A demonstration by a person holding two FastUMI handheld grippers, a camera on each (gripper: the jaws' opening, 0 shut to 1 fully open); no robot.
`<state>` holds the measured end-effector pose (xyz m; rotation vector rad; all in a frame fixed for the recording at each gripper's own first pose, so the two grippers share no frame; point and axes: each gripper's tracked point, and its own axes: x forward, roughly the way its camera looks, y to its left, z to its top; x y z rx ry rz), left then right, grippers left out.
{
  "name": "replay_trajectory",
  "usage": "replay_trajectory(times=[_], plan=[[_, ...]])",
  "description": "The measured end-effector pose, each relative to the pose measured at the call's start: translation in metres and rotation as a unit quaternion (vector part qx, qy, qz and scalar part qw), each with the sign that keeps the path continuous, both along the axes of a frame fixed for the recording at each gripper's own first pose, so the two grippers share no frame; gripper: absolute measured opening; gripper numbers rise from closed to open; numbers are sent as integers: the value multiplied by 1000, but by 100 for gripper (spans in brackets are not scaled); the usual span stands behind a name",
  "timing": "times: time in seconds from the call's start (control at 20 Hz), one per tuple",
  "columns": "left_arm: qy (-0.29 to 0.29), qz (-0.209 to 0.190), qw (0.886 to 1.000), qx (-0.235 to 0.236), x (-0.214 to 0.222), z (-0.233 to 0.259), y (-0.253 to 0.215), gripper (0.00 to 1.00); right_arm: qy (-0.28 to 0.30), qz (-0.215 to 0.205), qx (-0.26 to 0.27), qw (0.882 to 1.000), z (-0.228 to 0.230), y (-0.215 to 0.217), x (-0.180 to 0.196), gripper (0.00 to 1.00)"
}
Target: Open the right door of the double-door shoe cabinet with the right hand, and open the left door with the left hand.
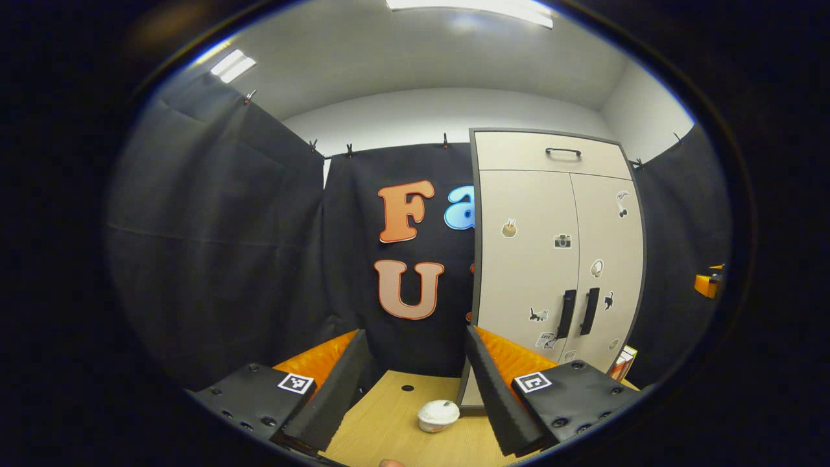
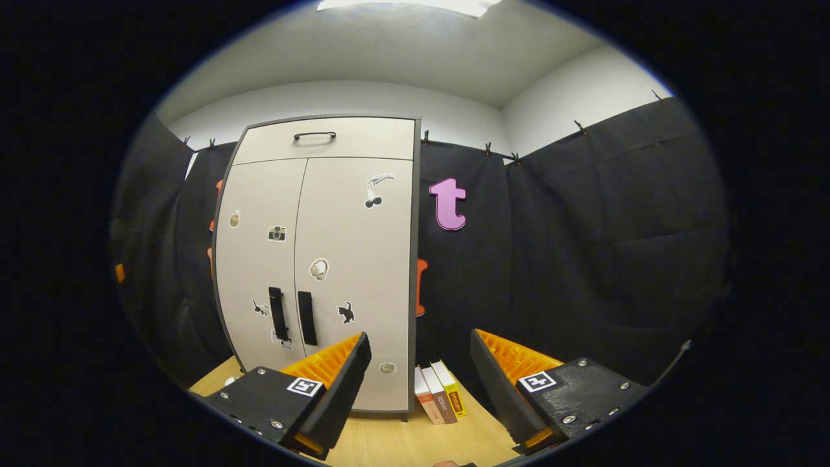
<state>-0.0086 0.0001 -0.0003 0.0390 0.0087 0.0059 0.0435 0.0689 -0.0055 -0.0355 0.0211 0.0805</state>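
The double-door shoe cabinet [image 2: 321, 259] stands upright on the wooden table [image 2: 415, 441], against the black cloth wall. Both of its doors are closed: the right door [image 2: 353, 272] and the left door [image 2: 256, 272] lie flat and meet in the middle, and the two dark vertical handles, the right handle [image 2: 307, 318] and the left handle [image 2: 278, 313], are just beside each other near the seam. Above the doors is a drawer [image 2: 324, 139] with its own small handle. Small stickers are spread over both doors.

In my judgement the task is at its very start; no door is opened yet, so both steps are left.

The right gripper [image 2: 420, 383] has its fingers spread apart and holds nothing; it is well apart from the cabinet and points a little to the right of it. The left gripper [image 1: 415, 383] is also released and empty, with the cabinet to its right side.

Three books [image 2: 439, 392] stand beside the cabinet's right edge, and a small white cup [image 1: 438, 415] sits on the table before the left gripper.
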Motion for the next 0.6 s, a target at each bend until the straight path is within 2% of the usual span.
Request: replay_trajectory(times=[0.6], plan=[[3, 24, 1000, 4, -5, -1, 46, 98, -7, 49, 4, 999, -3, 114, 55, 94]])
